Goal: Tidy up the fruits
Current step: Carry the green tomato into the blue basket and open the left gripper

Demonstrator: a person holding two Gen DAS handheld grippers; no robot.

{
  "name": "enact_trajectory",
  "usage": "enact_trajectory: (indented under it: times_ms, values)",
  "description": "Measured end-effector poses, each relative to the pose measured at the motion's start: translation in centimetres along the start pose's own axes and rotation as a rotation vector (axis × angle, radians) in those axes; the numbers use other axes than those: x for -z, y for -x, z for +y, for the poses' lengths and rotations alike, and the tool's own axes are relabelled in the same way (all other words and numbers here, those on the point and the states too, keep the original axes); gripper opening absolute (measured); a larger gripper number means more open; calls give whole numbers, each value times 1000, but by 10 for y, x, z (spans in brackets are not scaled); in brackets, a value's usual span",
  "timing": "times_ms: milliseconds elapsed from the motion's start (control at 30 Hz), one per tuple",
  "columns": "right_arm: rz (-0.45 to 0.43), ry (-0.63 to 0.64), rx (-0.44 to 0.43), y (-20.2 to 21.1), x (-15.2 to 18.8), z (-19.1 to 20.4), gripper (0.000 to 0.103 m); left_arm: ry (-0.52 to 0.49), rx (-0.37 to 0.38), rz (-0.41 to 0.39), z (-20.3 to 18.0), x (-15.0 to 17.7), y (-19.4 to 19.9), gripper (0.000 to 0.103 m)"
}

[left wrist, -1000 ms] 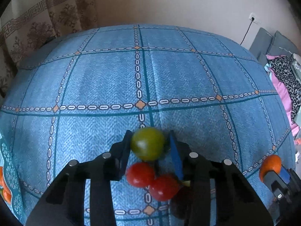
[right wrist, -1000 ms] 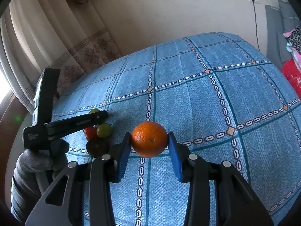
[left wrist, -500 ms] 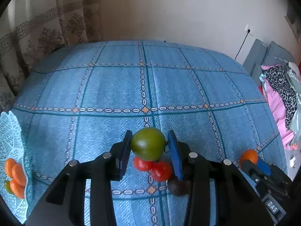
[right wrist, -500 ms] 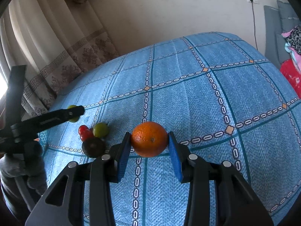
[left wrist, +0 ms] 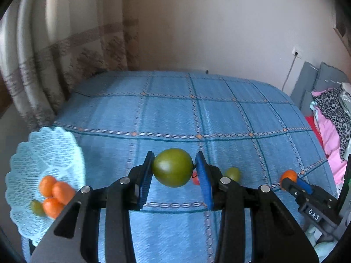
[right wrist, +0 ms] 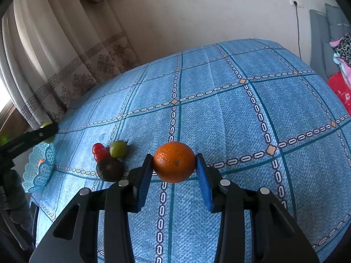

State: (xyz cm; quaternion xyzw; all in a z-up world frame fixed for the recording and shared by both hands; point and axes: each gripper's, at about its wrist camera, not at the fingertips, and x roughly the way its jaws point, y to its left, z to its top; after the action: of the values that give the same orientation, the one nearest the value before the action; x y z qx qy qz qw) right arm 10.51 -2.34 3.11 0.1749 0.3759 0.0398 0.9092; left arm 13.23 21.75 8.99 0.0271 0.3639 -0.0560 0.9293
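Left gripper (left wrist: 173, 168): I clamp a green tomato (left wrist: 172, 167) between my blue pads, held in the air above the blue checked bedspread (left wrist: 171, 114).
Right gripper (right wrist: 174, 163): my pads are closed on an orange (right wrist: 174, 161), also above the bedspread.
Basket (left wrist: 50, 144): pale blue mesh, at the left edge of the bedspread; inside it lie three orange fruits (left wrist: 56, 195) and one small green fruit (left wrist: 36, 207), bunched together.
Loose fruit: in the right wrist view, two red tomatoes (right wrist: 99, 152), a second green tomato (right wrist: 118, 149) and a dark round fruit (right wrist: 109, 169) sit in a tight cluster on the bedspread, between the basket and my orange.
Curtain (right wrist: 54, 50): hangs behind the basket side of the bedspread.
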Motion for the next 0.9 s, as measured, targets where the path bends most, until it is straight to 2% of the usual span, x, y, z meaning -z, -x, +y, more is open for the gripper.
enact_trajectory:
  times_ms: [300,567,900]
  values:
    - [-2,15,10,-1,3,4,40,79,-36,-50,43,12,31,40]
    - [-6,27,17,-1,5,8,40,158,-103,-73,85,29,45,40]
    - [-27,93,-33,14,2,46,40,209,-190,-102,130,48,63,40]
